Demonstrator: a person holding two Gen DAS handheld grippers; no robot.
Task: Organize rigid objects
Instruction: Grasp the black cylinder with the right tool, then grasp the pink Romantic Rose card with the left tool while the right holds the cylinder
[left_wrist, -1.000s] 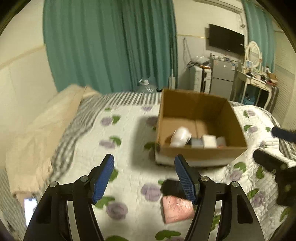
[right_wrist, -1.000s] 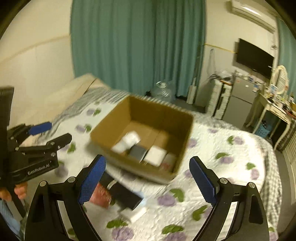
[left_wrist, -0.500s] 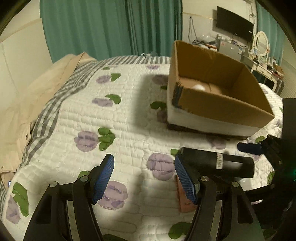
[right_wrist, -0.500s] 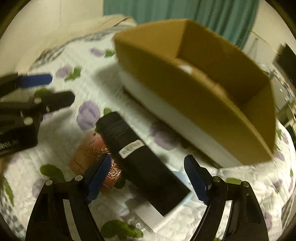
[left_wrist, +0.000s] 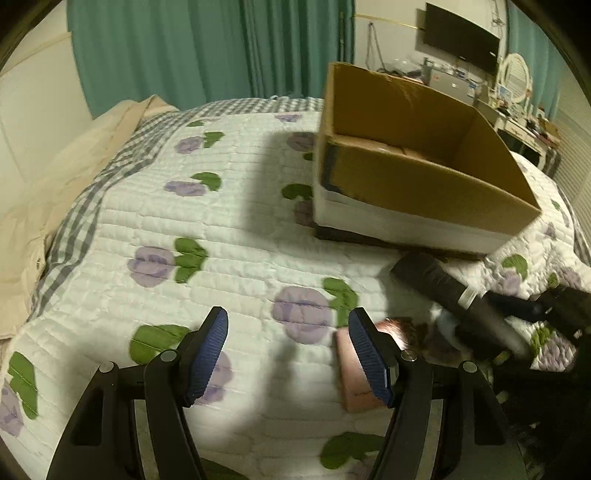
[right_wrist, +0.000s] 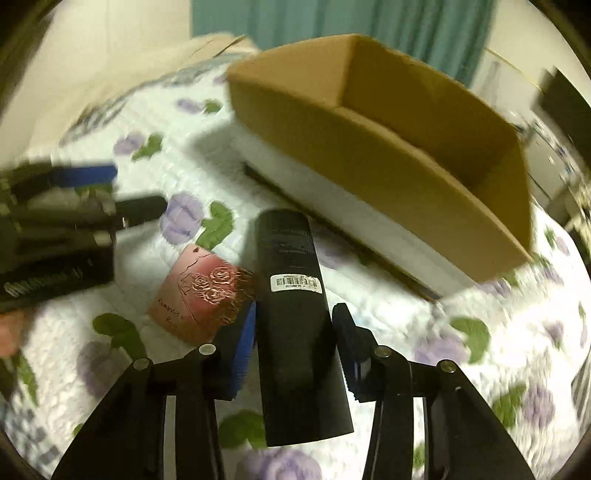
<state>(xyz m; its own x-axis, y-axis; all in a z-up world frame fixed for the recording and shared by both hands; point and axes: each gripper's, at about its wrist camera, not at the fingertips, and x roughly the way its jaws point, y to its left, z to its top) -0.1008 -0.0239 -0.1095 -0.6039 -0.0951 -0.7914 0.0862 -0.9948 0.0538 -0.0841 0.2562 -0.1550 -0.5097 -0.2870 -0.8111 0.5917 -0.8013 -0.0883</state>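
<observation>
Right tongs (right_wrist: 293, 341) now closed on black tube (right_wrist: 295, 295) — left tongs (left_wrist: 288, 354) agape

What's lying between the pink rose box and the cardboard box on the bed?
The black tube, gripped in the right tongs, lies between the pink rose box and the cardboard box. The right wrist view shows it best.

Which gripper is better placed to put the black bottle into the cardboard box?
Right. The right gripper already has the black bottle between its jaws, close to the cardboard box. The left gripper is open and holds nothing.
</observation>
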